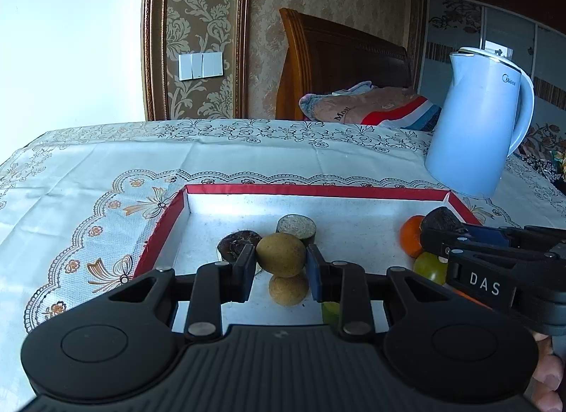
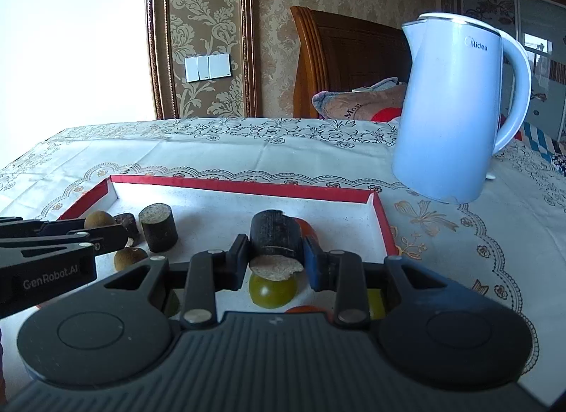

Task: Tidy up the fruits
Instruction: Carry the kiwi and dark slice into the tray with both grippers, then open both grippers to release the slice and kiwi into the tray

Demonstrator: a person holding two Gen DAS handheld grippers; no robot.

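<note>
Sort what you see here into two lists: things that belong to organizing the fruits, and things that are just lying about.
Belongs to the job:
- red-rimmed tray
- brown round fruit in left gripper
- dark sugarcane piece in right gripper
- green tomato
- orange fruit

Just lying about:
- blue kettle
- tablecloth
- folded blanket

A round tan fruit is sitting clamped in the left gripper, above a second tan fruit lying on the white floor of the red-rimmed tray. At its 12 o'clock a dark sugarcane stub is standing upright; at 10 o'clock a dark lump is lying. The right gripper is pinching another dark sugarcane piece, lying on its side with its pale cut end facing the camera, above a green tomato. An orange fruit is resting at 3 o'clock.
</note>
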